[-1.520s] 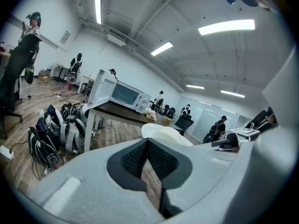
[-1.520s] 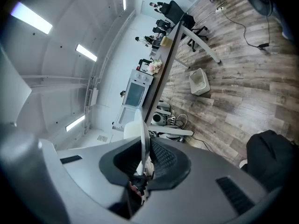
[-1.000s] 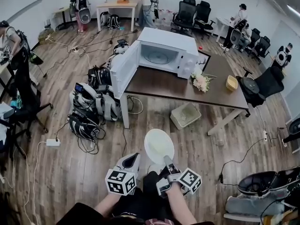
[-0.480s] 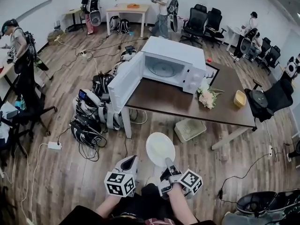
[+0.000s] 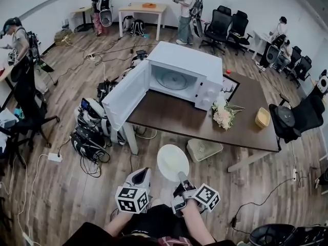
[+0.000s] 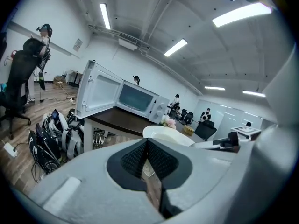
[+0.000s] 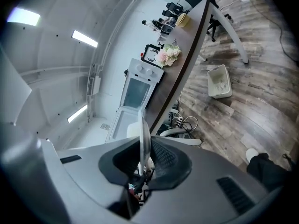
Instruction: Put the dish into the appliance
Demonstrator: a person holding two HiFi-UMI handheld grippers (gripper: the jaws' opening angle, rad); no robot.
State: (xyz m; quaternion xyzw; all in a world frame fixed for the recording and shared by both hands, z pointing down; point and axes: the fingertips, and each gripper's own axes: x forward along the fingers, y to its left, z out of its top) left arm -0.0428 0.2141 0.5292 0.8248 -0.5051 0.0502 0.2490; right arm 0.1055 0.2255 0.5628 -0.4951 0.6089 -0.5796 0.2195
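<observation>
A white plate [image 5: 172,161] is held out in front of me, level, over the wood floor, and my right gripper [image 5: 182,178] is shut on its near rim. Seen edge-on in the right gripper view, the plate [image 7: 143,133] stands between the two black pads. My left gripper [image 5: 143,176] hangs beside it on the left, jaws shut and empty; the left gripper [image 6: 148,157] shows its pads pressed together. The white microwave [image 5: 185,75] stands on the dark table [image 5: 184,119] ahead, its door [image 5: 125,98] swung wide open to the left, the glass turntable inside visible.
A flower bunch [image 5: 223,115] and a yellow bowl [image 5: 262,117] lie on the table right of the microwave. A white basket [image 5: 204,149] sits on the floor under the table. Backpacks and cables [image 5: 92,129] crowd the floor at left. Office chairs and several people stand around the room.
The table and microwave have come closer in the head view and the door now looms larger. Both grippers and the plate keep the same pose in front of me.
</observation>
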